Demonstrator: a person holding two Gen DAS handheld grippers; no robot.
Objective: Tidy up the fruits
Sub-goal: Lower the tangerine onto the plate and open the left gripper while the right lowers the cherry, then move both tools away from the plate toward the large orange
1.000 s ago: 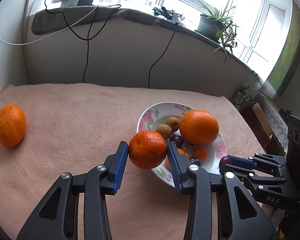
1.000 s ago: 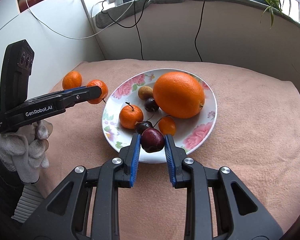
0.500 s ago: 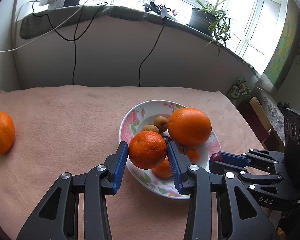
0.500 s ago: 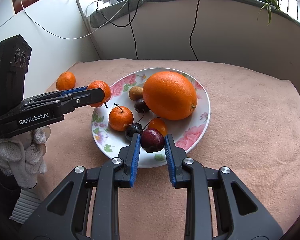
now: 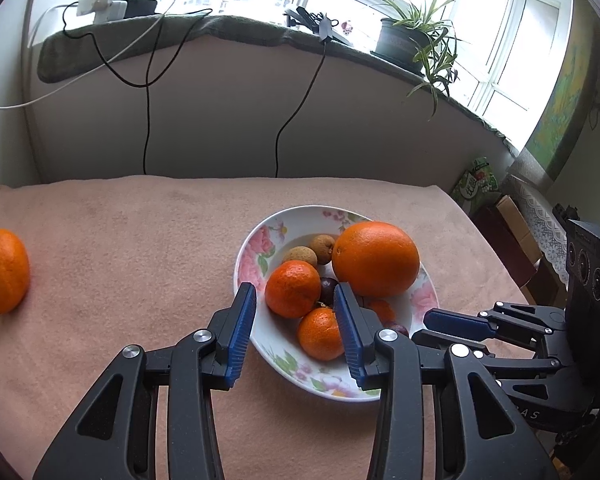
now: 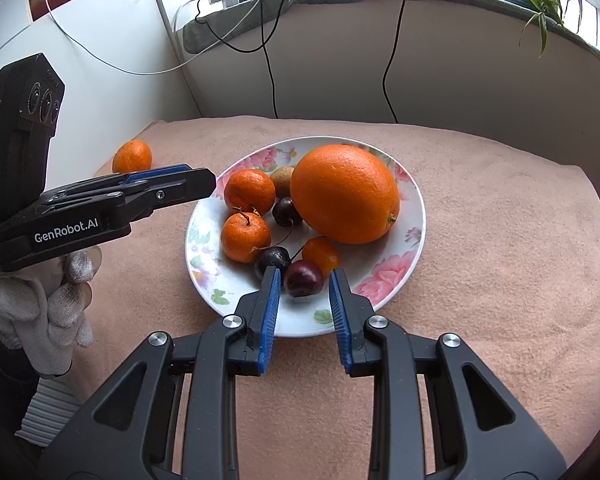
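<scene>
A floral plate holds a big orange, two tangerines, brown longans, dark cherries and a kumquat. My left gripper is open above the plate's near rim, with the released tangerine lying just beyond its pads. My right gripper is open, with a dark red cherry lying on the plate between its pads. One more tangerine lies on the cloth at the far left.
The table wears a pink cloth. A wall with hanging cables runs behind, under a sill with a potted plant. Boxes and bags stand past the table's right edge.
My left gripper moved over the plate, opened and let the tangerine drop onto it. My right gripper opened and let the cherry go onto the plate.
</scene>
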